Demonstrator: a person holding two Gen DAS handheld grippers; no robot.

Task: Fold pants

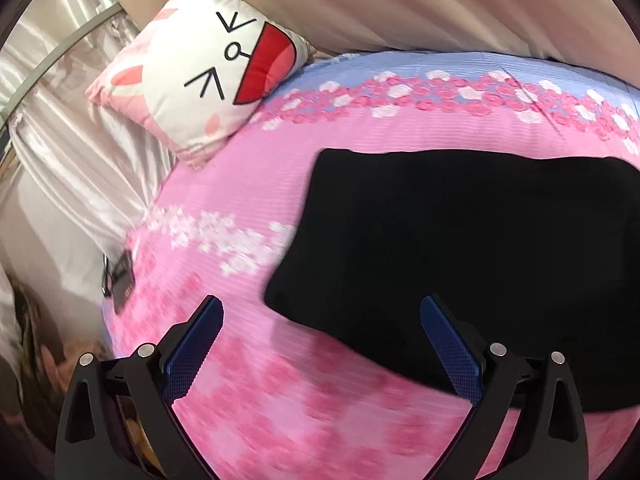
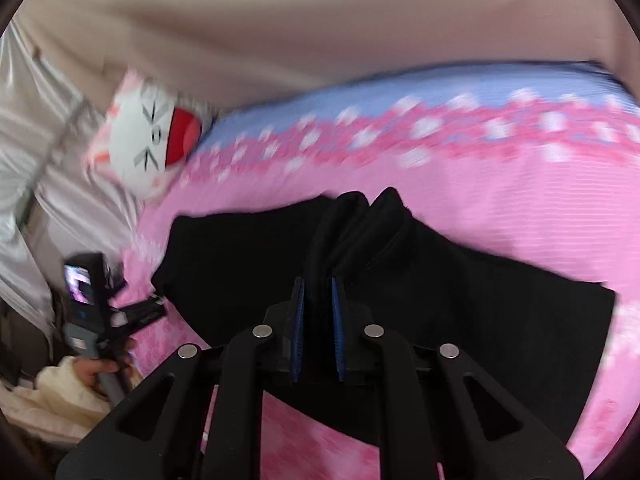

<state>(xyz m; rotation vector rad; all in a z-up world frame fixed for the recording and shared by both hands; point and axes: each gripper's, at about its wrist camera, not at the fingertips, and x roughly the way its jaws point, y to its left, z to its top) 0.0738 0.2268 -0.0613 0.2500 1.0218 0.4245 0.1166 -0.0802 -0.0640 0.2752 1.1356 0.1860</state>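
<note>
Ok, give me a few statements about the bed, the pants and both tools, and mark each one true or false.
1. The right tool pinches a bunched fold of the black pants. True.
2. The left tool grips the pants too. False: it is open, nothing between its fingers.
3. The pants lie on a pink flowered bedcover. True.
4. The cartoon-face pillow sits on top of the pants. False: it lies apart, at the bed's edge.

Open bedspread point(image 1: 240, 208) is seen left of and behind the black pants point(image 1: 460, 240). The far-left corner is blocked by a rabbit pillow point(image 1: 208, 76); the far edge is bounded by a curtain point(image 1: 400, 4), the left edge by satin fabric point(image 1: 80, 148).
</note>
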